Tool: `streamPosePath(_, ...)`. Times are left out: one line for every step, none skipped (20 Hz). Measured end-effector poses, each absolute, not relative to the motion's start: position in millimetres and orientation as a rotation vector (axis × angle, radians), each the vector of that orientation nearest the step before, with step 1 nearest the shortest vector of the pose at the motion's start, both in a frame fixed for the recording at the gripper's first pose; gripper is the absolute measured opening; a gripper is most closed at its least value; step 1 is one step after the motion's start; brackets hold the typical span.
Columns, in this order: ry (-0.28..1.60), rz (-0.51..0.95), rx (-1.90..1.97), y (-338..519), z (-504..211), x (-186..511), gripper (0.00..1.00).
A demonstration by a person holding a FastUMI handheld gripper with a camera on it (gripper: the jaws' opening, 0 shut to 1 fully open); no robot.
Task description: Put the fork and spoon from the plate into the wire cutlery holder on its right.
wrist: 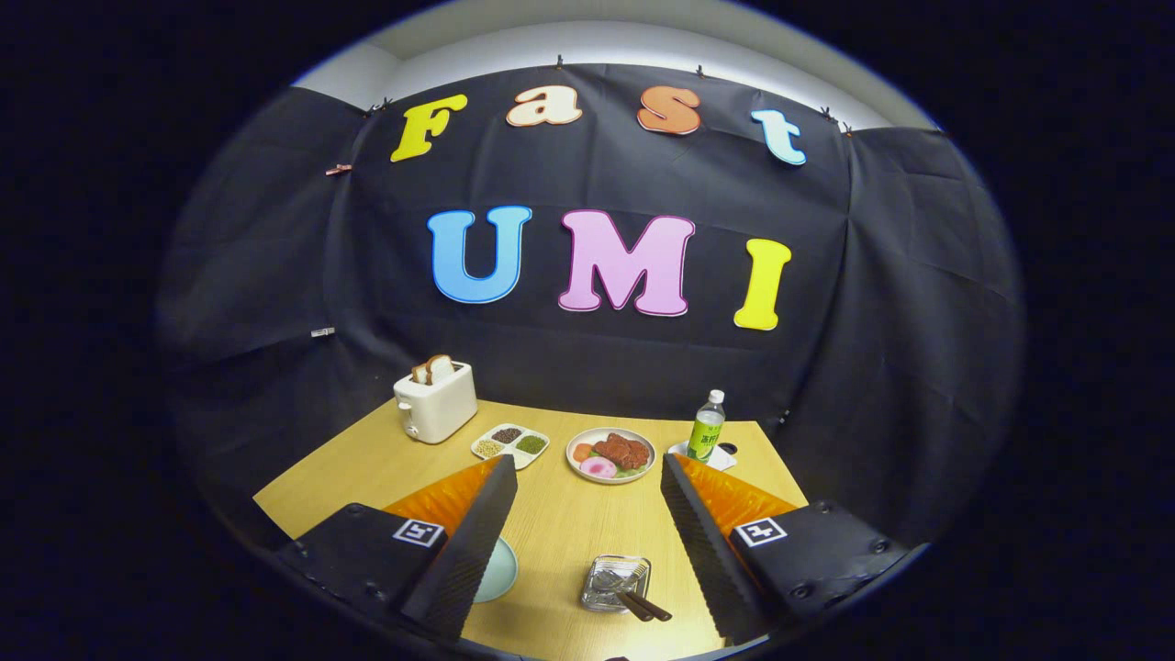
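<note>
- The gripper [587, 542] hangs above the near part of a light wood-grain table [551, 523], its jaws spread wide and holding nothing.
- Each finger has a black ribbed pad [464, 551] on its inner face, an orange shell behind it, and a small square black-and-white marker on the black body.
- The wire cutlery holder [614, 582] is a small shiny basket of thin metal wire, sitting low between the fingers, closer to the right one.
- Two dark brown handles [646, 606] stick out of the holder toward the camera, tilted; what utensils they belong to cannot be told.
- Left of the holder, a pale green round plate [500, 569] lies half hidden behind the left finger; nothing can be made out on its visible part.
- Beyond the holder, a round plate of food [610, 454] carries brown, pink and green pieces.
- Left of that plate sits a white divided tray [510, 444] of dark, yellow and green grains, and farther left a cream toaster [436, 401] with bread slices standing in it.
- Right of the food plate stands a clear bottle [706, 427] with a white cap and a green label too small to read.
</note>
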State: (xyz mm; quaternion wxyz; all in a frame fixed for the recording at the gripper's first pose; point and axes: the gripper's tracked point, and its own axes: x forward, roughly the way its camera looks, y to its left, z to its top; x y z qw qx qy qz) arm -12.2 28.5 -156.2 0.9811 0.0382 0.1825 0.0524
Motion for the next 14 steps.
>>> streamPosePath(0.366,0.105,0.079,27.4,-156.6,-12.3,0.98)
streamPosePath(0.362,0.105,0.077,25.9,-156.7,-12.3,0.98)
streamPosePath(0.363,0.105,0.073,24.9,-157.1,-12.1,0.98)
streamPosePath(0.364,0.108,0.072,24.3,-158.1,-13.1,0.99)
streamPosePath(0.367,0.110,0.074,23.8,-159.3,-13.7,0.98)
streamPosePath(0.370,0.112,0.074,24.1,-160.0,-14.6,0.98)
streamPosePath(0.369,0.111,0.075,22.9,-159.9,-14.2,0.98)
streamPosePath(0.371,0.110,0.075,21.8,-160.3,-14.3,0.98)
streamPosePath(0.371,0.110,0.075,21.1,-160.0,-14.4,0.99)
streamPosePath(0.370,0.111,0.075,20.8,-160.3,-13.8,0.99)
streamPosePath(0.369,0.112,0.075,20.3,-159.3,-13.9,0.98)
streamPosePath(0.369,0.111,0.074,20.1,-159.2,-13.6,0.98)
streamPosePath(0.370,0.111,0.074,18.9,-159.5,-13.2,0.98)
streamPosePath(0.372,0.111,0.077,18.9,-159.9,-13.1,0.98)
